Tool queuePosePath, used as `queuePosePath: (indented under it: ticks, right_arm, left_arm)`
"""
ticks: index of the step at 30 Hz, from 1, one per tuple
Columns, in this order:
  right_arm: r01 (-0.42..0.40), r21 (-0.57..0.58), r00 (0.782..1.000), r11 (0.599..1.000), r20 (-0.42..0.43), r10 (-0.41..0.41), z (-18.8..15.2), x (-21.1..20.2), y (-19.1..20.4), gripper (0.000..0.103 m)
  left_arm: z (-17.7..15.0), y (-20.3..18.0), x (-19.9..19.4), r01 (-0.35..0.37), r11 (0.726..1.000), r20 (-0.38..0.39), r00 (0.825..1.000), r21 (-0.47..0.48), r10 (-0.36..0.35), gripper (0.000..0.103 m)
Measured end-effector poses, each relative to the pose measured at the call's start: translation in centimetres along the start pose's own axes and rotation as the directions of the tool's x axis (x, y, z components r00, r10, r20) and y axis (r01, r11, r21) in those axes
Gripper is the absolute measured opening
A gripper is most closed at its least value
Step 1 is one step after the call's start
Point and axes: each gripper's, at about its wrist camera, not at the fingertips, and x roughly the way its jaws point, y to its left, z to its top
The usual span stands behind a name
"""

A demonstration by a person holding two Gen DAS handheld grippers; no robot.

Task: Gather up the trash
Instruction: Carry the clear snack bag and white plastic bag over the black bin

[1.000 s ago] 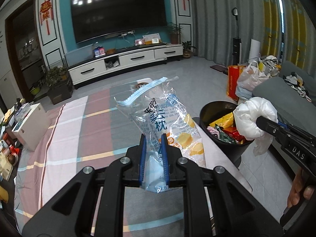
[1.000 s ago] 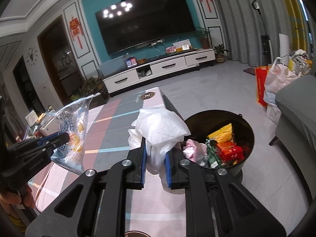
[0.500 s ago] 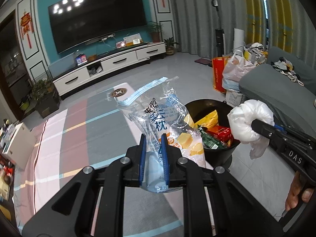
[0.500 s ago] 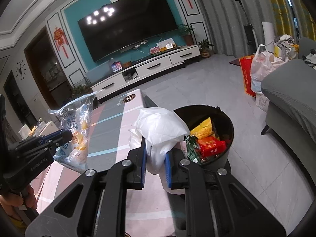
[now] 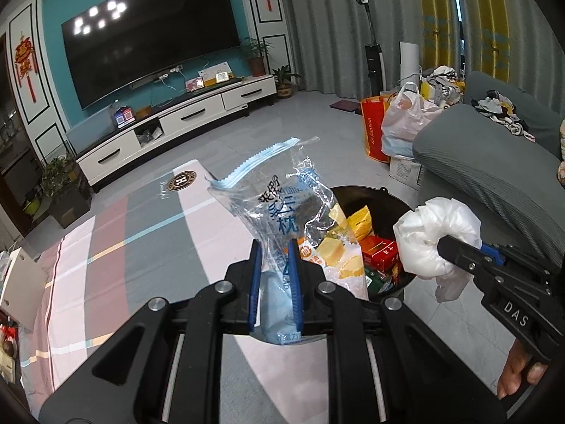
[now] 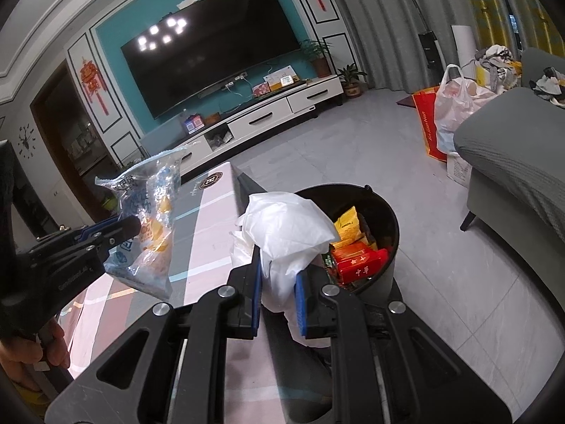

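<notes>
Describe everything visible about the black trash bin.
The black trash bin is a round, open-topped bucket of plastic-looking material, standing upright on the grey tiled floor beside the cloth-covered table. It already holds a yellow packet, a red box and green wrappers. The white plastic bag overlaps its rim in view; contact is unclear.

Both tongs, snack bag [image 5: 296, 219] and white bag [image 6: 289, 226], now nearer the bin [image 5: 395, 198].

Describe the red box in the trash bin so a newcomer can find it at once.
Find the black bin between the table and the grey sofa. Among the wrappers inside lies the red box, below the yellow packet; only it is rigid, with gold characters.
</notes>
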Motion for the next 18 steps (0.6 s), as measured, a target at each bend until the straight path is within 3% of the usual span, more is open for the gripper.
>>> queuePosePath:
  ticks: [18]
  right_arm:
    - [0.028,0.049,0.999,0.998,-0.028,-0.027,0.5,3.2,-2.8,0.017]
  left_arm:
    - [1.6,-2.1,5.9,0.035,0.999,-0.065,0.997,0.029,-0.033,0.016]
